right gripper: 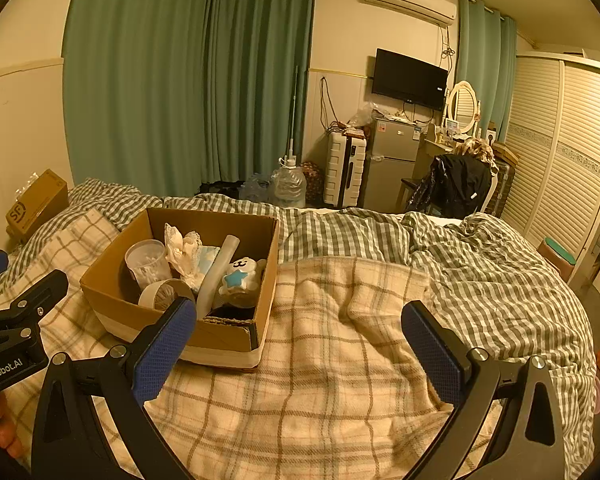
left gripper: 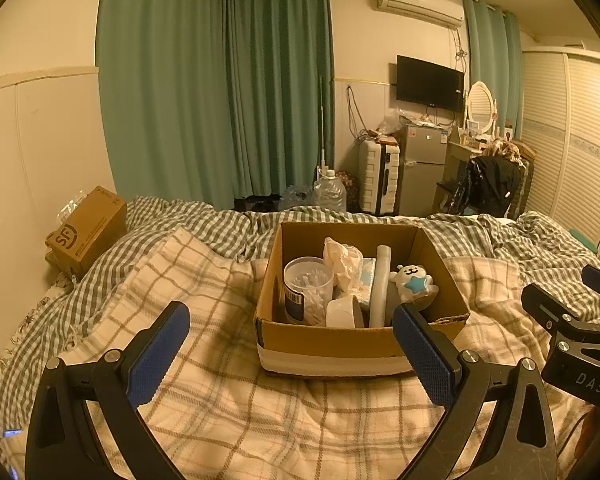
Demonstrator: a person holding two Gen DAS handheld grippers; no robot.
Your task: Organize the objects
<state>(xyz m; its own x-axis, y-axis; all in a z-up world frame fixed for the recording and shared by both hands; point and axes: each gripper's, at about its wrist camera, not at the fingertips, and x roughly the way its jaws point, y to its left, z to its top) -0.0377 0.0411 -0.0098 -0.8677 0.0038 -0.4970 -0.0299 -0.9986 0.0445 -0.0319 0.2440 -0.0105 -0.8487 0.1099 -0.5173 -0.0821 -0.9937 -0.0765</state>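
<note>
- The left gripper (left gripper: 290, 350) hovered spread wide and empty, near the cardboard box (left gripper: 328, 340).
- The right gripper (right gripper: 300, 344) hung spread, empty, over the plaid blanket (right gripper: 340, 360).
- A cotton-swab jar (left gripper: 306, 288) stood inside the box's left part.

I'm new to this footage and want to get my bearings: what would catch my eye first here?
The open cardboard box on the plaid blanket draws the eye first, crammed with a cotton swab jar, a tape roll and a white plush toy with a blue star. In front of it both claws, left claw and right claw, hang open and empty. Behind, green curtains fill the wall.
</note>
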